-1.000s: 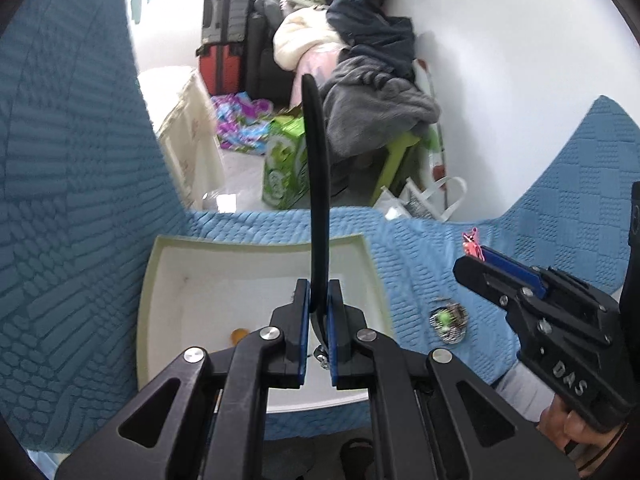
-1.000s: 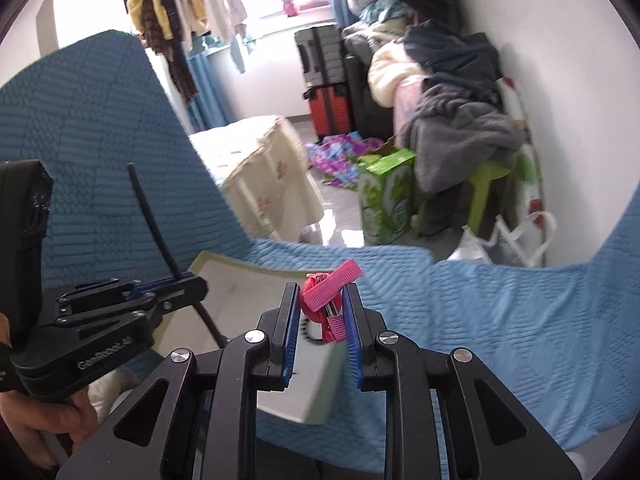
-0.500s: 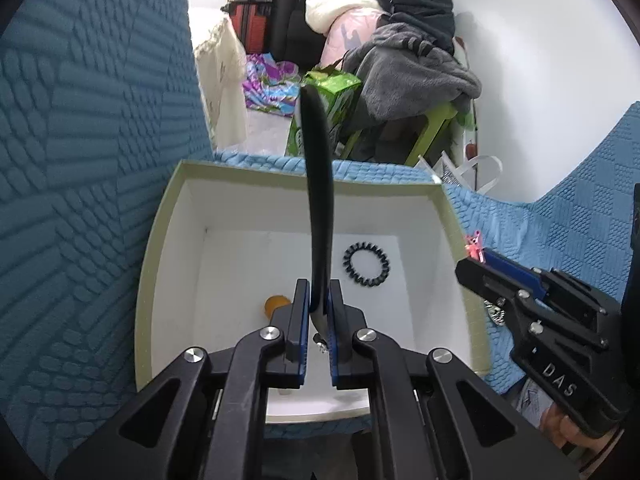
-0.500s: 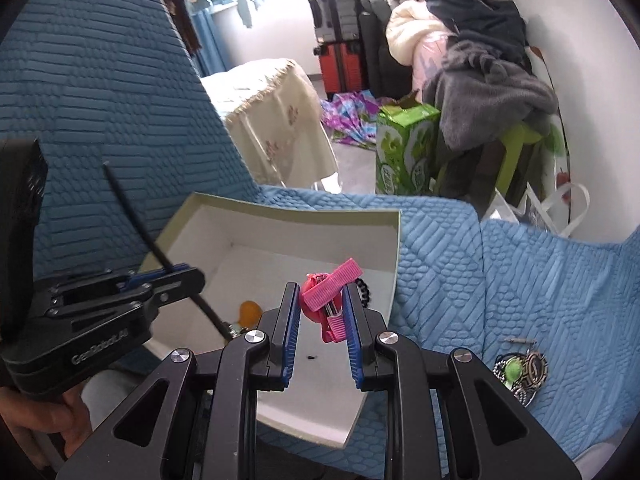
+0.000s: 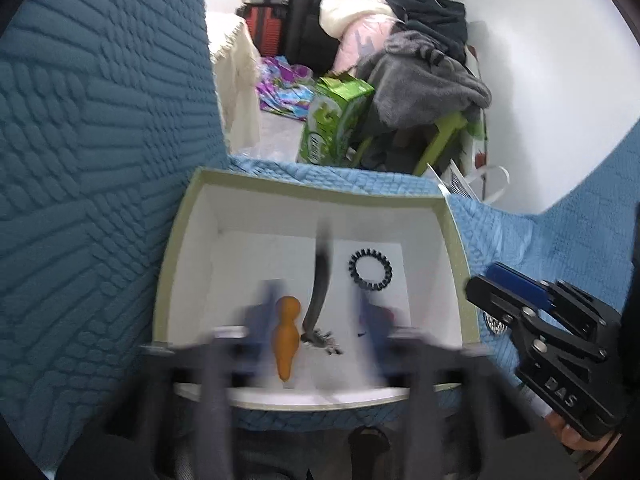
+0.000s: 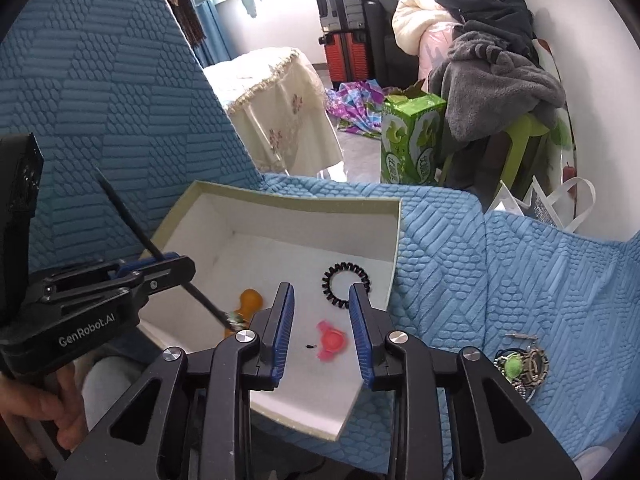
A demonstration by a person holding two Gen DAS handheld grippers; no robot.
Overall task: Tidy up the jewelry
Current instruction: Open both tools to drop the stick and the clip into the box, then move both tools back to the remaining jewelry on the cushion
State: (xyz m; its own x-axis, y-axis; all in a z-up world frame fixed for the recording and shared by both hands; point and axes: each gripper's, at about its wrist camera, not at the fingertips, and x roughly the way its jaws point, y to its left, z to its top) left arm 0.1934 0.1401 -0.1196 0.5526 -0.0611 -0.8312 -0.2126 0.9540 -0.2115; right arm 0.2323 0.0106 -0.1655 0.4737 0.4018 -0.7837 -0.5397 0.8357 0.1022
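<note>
While its jaws swing apart, the left gripper (image 6: 176, 270) frees a thin black headband (image 6: 132, 228), its lower end touching the box (image 6: 300, 204) floor beside an orange clip (image 6: 250, 302). Right of it, the right gripper (image 6: 322, 334) is opening too, empty, over a pink clip (image 6: 332, 340) lying flat inside the box.

Both the left tool (image 5: 316, 320) and right tool (image 6: 322, 320) tilt downward, jaws opening.

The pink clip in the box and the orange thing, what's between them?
Only bare white box floor and a tiny dark speck lie between the pink clip and the orange piece; the right wrist view shows it.
</note>
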